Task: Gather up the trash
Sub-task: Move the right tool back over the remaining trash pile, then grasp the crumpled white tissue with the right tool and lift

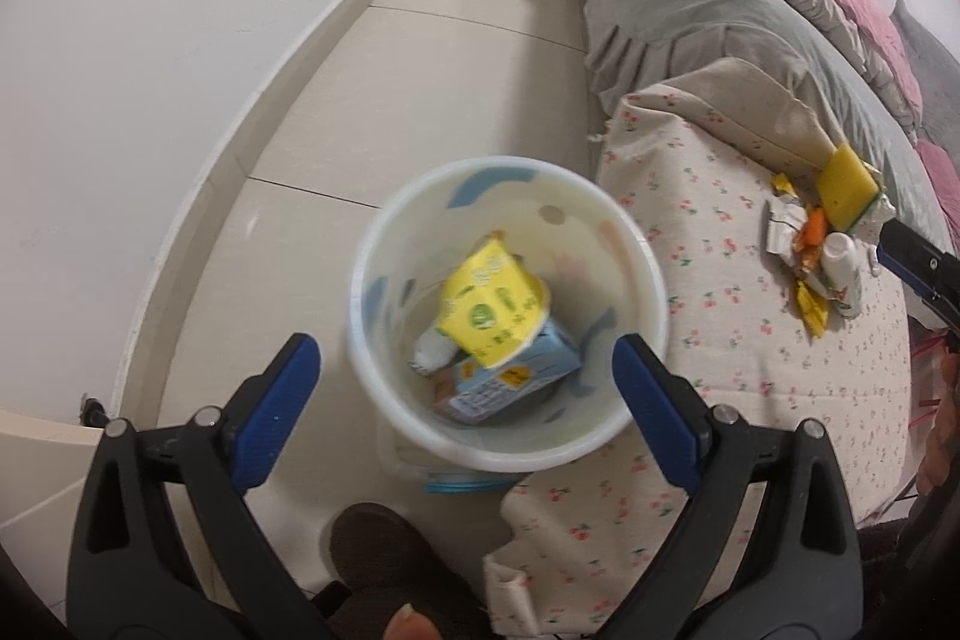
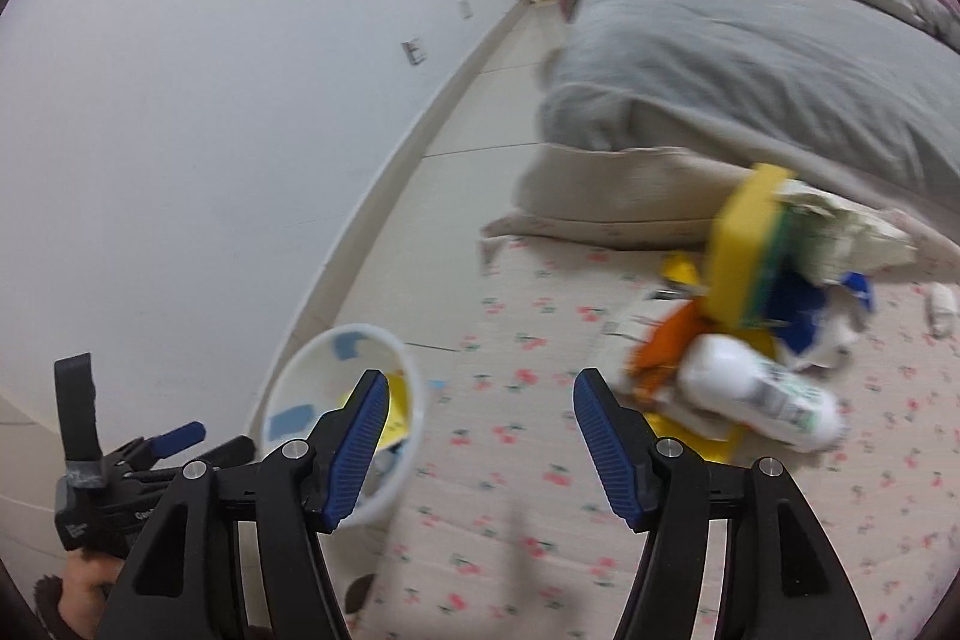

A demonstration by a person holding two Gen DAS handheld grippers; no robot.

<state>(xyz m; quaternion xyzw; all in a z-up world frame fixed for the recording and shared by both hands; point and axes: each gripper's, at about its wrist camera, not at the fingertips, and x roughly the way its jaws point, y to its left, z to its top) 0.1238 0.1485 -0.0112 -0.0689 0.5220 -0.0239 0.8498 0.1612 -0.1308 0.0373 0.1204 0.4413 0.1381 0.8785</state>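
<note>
Blue-padded left gripper (image 1: 465,379) spread wide above bin (image 1: 510,454), empty; right gripper (image 2: 477,436) half-spread, holding nothing.

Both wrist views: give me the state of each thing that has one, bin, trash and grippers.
Bin: upright on the floor beside the bed, holding cartons.
Yellow carton: inside the bin, tilted.
Blue carton: inside the bin, under the yellow one.
White bottle: lying on the bed.
Sponge: on the trash pile, tilted.
Left hand-held gripper: open, empty.
Right hand-held gripper: open, empty.
</note>
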